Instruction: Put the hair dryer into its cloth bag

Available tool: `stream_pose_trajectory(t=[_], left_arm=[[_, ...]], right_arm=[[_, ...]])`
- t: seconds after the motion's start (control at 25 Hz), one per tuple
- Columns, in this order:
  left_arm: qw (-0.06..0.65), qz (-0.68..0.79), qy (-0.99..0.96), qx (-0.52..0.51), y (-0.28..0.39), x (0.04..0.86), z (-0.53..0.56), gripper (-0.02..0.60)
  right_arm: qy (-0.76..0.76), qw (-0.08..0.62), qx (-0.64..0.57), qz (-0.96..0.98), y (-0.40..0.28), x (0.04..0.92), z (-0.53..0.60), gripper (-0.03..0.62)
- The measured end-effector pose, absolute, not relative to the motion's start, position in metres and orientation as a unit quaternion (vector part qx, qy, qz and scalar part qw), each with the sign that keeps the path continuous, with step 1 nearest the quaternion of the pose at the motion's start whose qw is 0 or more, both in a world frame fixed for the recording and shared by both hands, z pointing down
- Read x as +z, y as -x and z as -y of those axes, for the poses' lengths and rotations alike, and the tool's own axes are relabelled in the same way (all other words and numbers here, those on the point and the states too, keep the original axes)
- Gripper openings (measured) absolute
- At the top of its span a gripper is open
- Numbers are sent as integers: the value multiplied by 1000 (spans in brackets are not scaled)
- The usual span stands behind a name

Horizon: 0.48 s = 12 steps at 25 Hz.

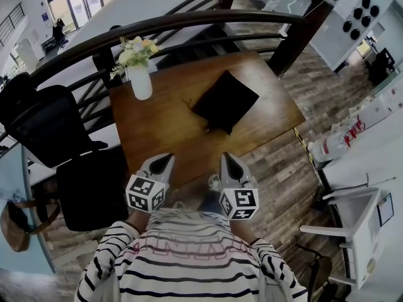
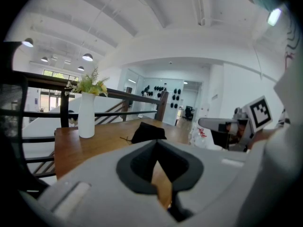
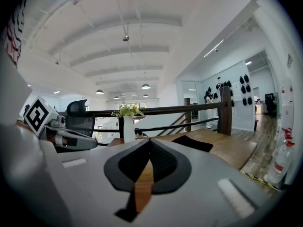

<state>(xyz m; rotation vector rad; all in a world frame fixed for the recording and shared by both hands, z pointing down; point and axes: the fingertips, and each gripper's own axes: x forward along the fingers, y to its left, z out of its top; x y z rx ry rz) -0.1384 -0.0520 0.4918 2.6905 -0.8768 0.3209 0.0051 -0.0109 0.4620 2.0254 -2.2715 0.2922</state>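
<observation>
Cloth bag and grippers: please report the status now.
Both shut and empty: left gripper, right gripper, at near edge of table. The cloth bag lies on table, untouched; hair dryer not in sight. A vase left of it, apart.

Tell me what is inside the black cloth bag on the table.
Only the outside of the black cloth bag shows, lying on the wooden table. Its dark fabric covers whatever is inside, so the contents cannot be seen.
</observation>
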Motion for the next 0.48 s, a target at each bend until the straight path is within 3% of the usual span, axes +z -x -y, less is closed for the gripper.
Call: stream_pose_trajectory(t=[0.48], left_arm=[[142, 306, -934, 115, 137, 492, 53, 0]], right_arm=[[-659, 43, 91, 746, -5, 461, 15, -2]])
